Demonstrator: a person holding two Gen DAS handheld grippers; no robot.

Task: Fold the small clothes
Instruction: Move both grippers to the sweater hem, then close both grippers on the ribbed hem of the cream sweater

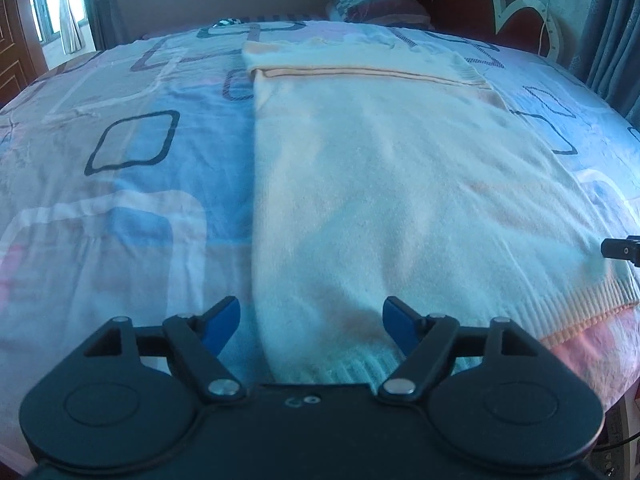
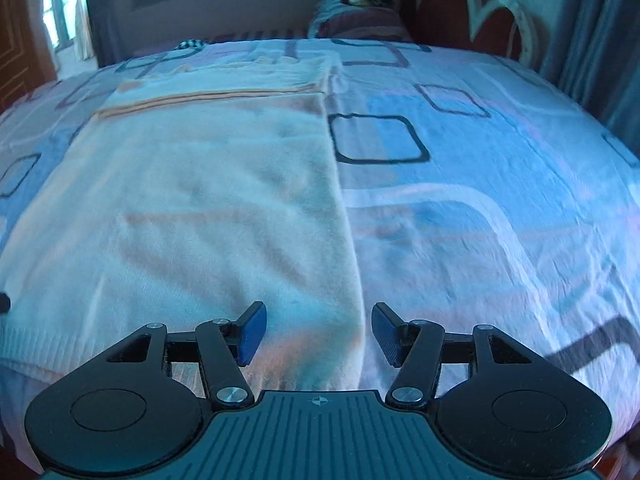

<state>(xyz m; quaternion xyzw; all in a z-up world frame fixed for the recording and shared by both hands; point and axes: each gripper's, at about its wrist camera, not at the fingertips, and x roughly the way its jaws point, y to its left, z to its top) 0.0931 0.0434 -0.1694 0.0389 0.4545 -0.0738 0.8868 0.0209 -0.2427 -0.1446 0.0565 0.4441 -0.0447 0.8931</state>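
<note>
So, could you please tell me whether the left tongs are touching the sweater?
Cannot tell. In the left wrist view the left tongs stand open over the sweater's near corner, nothing pinched, but any gap below the pads is unclear.

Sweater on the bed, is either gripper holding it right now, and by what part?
Nothing is held. The left gripper and right gripper both have open jaws above the sweater, near its hem.

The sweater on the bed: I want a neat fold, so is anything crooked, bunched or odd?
Nothing stands out. The sweater lies flat on the bedsheet, sides folded in to straight edges, with a sleeve lying straight across its far end. Both the left gripper and right gripper are open above its near hem, holding nothing.
</note>
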